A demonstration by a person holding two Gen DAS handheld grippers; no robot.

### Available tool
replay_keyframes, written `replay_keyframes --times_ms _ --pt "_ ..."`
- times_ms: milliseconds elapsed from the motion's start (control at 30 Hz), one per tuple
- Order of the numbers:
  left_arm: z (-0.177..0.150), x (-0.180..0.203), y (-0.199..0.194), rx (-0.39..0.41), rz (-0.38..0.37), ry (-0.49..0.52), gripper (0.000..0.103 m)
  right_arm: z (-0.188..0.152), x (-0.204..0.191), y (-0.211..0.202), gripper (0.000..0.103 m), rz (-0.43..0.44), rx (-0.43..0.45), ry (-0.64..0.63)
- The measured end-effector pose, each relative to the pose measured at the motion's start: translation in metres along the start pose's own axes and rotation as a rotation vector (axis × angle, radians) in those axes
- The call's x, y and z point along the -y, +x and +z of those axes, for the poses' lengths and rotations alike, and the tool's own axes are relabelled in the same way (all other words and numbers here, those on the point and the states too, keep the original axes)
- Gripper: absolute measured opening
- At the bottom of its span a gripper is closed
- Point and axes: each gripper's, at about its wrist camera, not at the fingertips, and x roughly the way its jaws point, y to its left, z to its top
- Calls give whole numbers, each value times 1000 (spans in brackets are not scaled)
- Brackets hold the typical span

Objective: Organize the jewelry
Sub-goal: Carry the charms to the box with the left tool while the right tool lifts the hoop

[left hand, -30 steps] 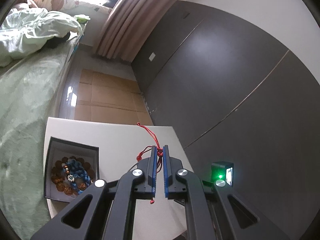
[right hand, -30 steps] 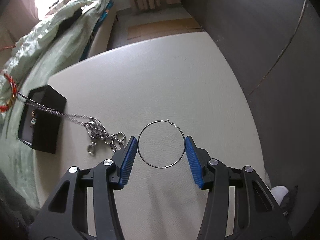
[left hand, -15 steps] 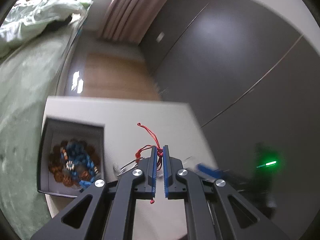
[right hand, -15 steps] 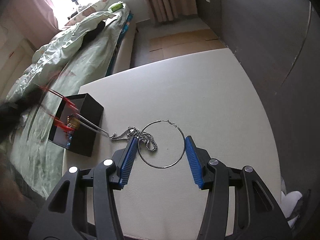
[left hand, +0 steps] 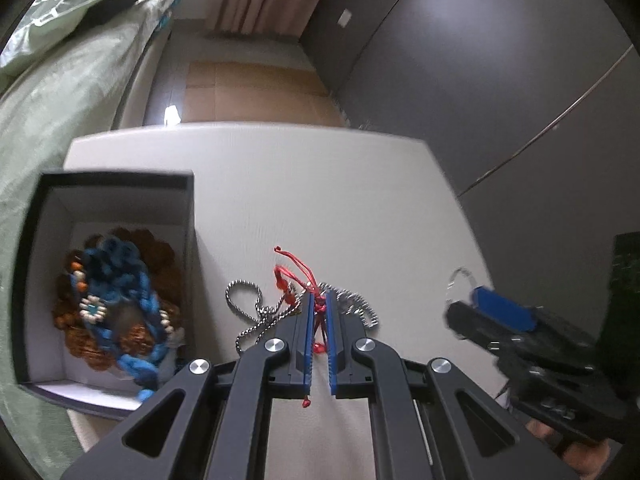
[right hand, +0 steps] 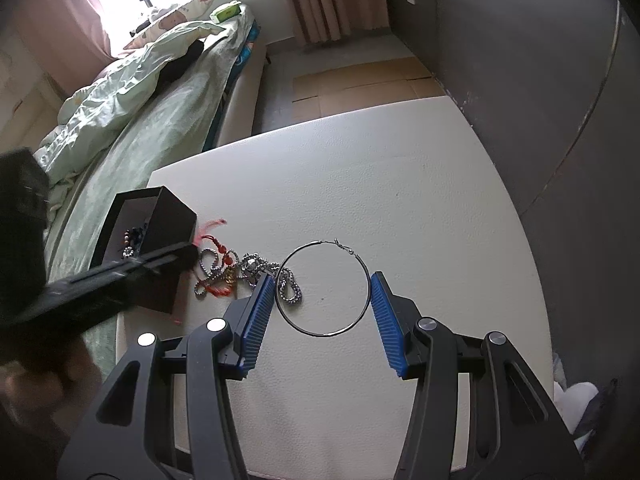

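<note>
My left gripper [left hand: 319, 300] is shut on a red cord bracelet [left hand: 298, 276] tangled with a silver chain [left hand: 250, 312] that lies on the white table [left hand: 300, 184], just right of the black box [left hand: 188, 208]. The box holds blue and brown beaded pieces [left hand: 116, 300]. My right gripper [right hand: 322, 280] is open, its blue pads on either side of a thin silver hoop [right hand: 324, 288] lying flat. The chain [right hand: 288, 288] and red cord [right hand: 222, 248] lie left of the hoop, with the left gripper [right hand: 188, 252] above them.
A bed with a green cover [right hand: 152, 120] runs along the table's left side. A dark wall [right hand: 540, 80] borders the right edge. The black box [right hand: 160, 220] stands near the table's left edge.
My left gripper has come down with the red cord, so the chain went from stretched taut to lying heaped beside the box. The right gripper stays open around the hoop.
</note>
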Motion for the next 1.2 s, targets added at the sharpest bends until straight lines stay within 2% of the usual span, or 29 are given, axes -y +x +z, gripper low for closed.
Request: replay_keyframes --times_ms 100,233,533,867,1200 --pt "-2 3 2 4 -13 3 4 0 0 0 51 -6 0 0" --pt "1 9 -15 50 -52 20 4 1 2 -1 51 -9 2 1" --pt "10 9 -88 198 -127 17 4 2 -1 -5 51 23 23 7" --pt "13 -11 -155 332 -159 -17 4 5 -20 -20 51 171 86 37" --pt "3 -34 -207 427 -153 -57 4 9 -46 -25 51 300 138 70"
